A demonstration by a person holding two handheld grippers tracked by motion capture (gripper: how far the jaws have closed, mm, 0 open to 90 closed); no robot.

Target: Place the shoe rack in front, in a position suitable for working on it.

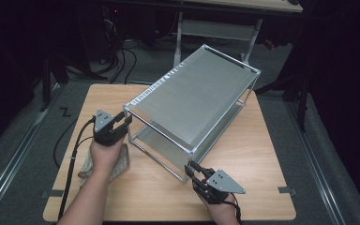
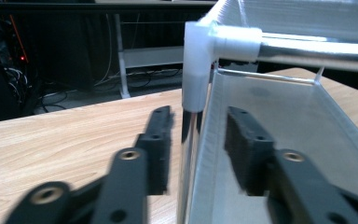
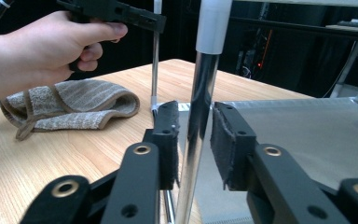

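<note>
Two-tier metal rack [image 1: 194, 101], ribbed sheet shelves on chromed tube posts with white plastic corner joints; standing askew across the middle of the worktop [image 1: 243, 187], far end reaching over its rear edge.

Near-left corner post [image 2: 189, 154]: straddled by the left hand-held gripper [image 1: 123, 119], jaws spread with a gap on each side, no contact visible. White corner joint [image 2: 196, 65] directly above the pads.

Near-right corner post [image 3: 196, 135]: set between the pads of the right hand-held gripper [image 1: 193, 169], jaws drawn narrow, pads close on both sides; full clamping contact not certain.

Status, as judged: approach to both near posts complete; closing on them pending; lifting or shifting of the rack not begun, all feet apparently resting on the worktop.

Folded striped cloth [image 3: 70, 105]: lying near the left edge of the worktop, beneath the left hand [image 1: 105, 154], apart from the rack.
</note>
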